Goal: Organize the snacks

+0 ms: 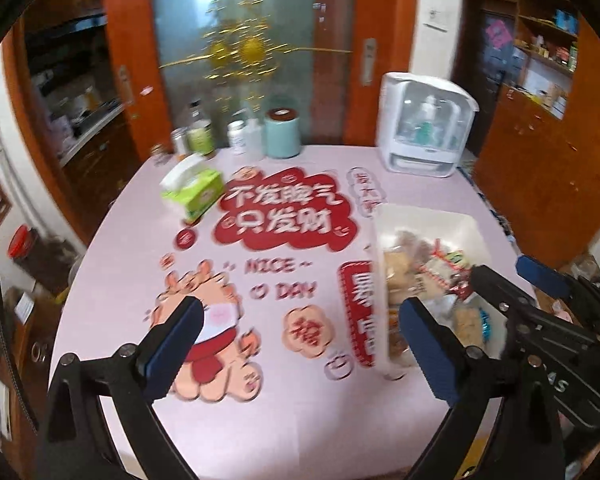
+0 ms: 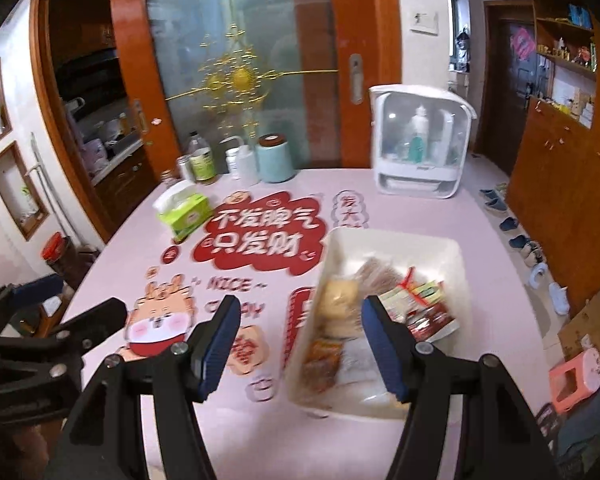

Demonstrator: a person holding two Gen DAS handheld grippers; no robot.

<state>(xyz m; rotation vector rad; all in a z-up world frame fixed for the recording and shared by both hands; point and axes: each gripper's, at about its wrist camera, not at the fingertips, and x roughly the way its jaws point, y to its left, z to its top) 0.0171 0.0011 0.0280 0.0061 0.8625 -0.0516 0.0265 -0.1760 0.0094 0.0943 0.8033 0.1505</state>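
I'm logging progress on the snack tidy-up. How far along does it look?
Done: the snacks sit together in the white bin on the pink tablecloth, and no loose packets show on the cloth. In hand: nothing; the left claw and right claw are both open and empty. Left: perhaps only placing the bin.

Left gripper (image 1: 300, 320) wide open above pink table (image 1: 260, 420), empty, white bin (image 1: 420, 220) of snacks (image 1: 412, 272) to its right, green tissue box (image 1: 194, 192) beyond
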